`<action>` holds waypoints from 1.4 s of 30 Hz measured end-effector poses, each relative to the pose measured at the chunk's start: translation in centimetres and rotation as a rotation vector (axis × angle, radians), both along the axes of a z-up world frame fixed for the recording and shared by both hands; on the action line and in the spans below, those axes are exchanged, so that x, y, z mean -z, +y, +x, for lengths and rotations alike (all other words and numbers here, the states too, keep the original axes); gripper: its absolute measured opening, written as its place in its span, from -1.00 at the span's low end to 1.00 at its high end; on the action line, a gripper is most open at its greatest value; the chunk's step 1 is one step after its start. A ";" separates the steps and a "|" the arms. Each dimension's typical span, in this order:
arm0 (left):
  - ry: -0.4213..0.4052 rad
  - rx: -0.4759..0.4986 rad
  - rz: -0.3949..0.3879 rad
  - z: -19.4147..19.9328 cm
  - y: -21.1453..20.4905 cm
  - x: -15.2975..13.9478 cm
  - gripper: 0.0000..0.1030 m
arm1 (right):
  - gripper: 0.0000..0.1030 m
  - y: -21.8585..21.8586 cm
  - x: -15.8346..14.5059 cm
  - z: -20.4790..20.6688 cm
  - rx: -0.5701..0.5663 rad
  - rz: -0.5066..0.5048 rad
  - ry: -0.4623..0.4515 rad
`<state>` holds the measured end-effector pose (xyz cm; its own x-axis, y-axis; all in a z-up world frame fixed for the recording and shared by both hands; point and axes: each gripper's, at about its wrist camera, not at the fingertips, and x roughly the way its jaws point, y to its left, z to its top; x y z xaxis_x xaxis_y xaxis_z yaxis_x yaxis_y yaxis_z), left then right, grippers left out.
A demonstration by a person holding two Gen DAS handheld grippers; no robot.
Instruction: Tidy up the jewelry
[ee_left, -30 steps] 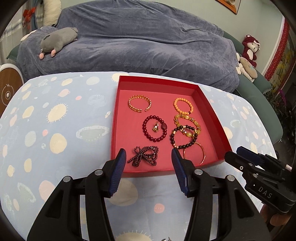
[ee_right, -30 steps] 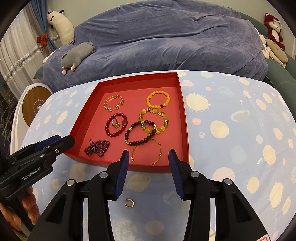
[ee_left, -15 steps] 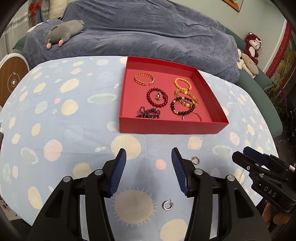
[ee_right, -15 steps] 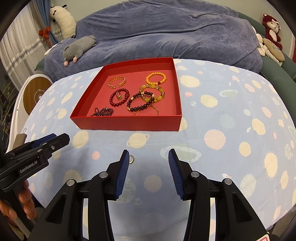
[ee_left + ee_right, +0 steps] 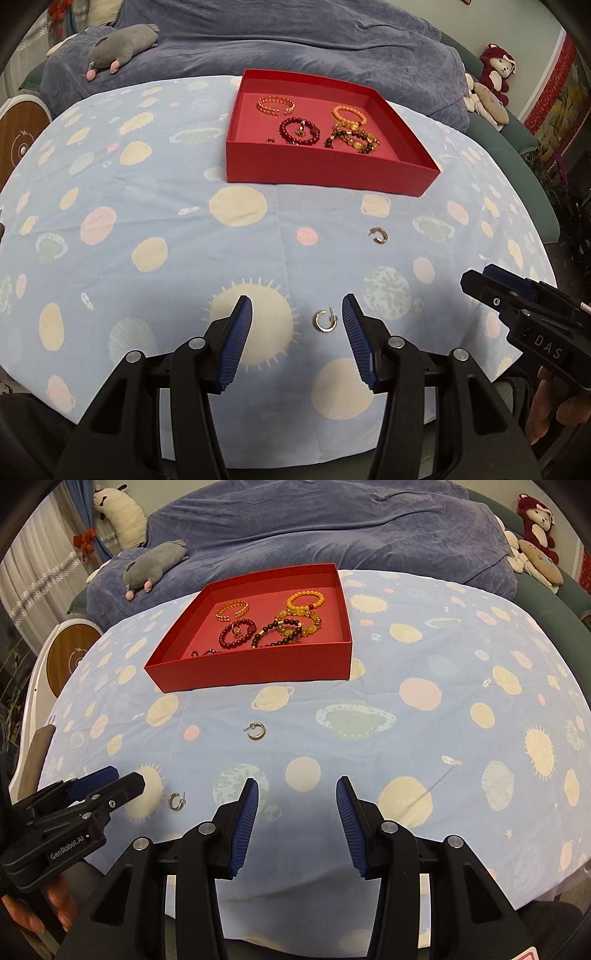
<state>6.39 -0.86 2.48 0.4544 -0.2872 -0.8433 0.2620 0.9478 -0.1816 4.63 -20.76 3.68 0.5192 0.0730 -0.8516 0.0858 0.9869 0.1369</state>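
The desk [image 5: 147, 206], under a spotted blue cloth, carried a red tray [image 5: 325, 173] at its far side. The tray already held the bracelets [image 5: 295, 616], so it was probably the collecting place. Two hoop earrings lay loose on the cloth on the near side of the tray, likely the pieces left to sort. The left hand-held gripper [image 5: 297, 314] hung with jaws apart and empty, the silver earring [image 5: 325, 319] near its right finger, seemingly lined up for a pick. The right hand-held gripper [image 5: 297, 792] was also apart and empty. The gold earring [image 5: 256, 731] lay between it and the tray.
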 end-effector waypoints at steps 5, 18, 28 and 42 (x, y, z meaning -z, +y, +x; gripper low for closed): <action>0.005 0.030 0.025 -1.1 -1.0 1.1 -0.07 | -0.16 0.4 0.6 -0.8 -0.006 0.001 0.014; 0.025 0.050 0.070 -0.5 -2.5 3.2 -0.29 | -0.16 0.0 1.5 -0.9 0.004 0.007 0.034; 0.026 0.076 0.054 -0.3 -2.6 3.3 -0.92 | -0.16 0.1 1.8 -0.6 -0.003 0.004 0.042; 0.035 0.031 -0.013 0.4 -1.0 2.0 -0.88 | -0.16 0.9 1.9 0.7 -0.025 0.006 0.038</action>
